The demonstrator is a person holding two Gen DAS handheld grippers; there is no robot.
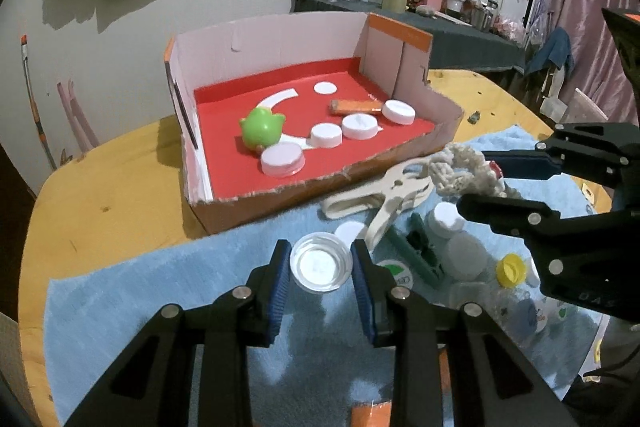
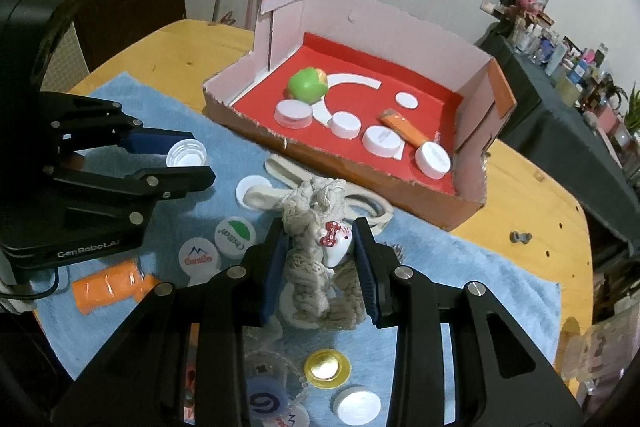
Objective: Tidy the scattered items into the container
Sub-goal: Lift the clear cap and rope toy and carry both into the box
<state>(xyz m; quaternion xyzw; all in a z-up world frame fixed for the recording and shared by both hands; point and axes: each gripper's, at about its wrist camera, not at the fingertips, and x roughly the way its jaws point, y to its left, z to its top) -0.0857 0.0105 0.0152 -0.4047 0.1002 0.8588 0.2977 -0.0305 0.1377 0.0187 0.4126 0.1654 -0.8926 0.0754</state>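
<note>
The left gripper (image 1: 321, 264) brackets a clear cap (image 1: 321, 261), jaws touching its rim. The right gripper (image 2: 320, 259) pinches a crocheted toy (image 2: 316, 247) for lifting. Beyond, the cardboard box (image 1: 280, 199) awaits, open-topped, already holding caps.

**Right gripper closed on the knit toy**

The right gripper (image 2: 320, 267) has its blue fingers (image 2: 276, 279) pressed against a beige knit toy (image 2: 316, 267) over the blue towel (image 2: 460, 279). To its left, the left gripper (image 2: 176, 163) brackets a clear cap (image 2: 186, 155). Beyond sits the box (image 2: 360, 163), holding white caps (image 2: 294, 113) and a green toy (image 2: 307, 85).
</note>
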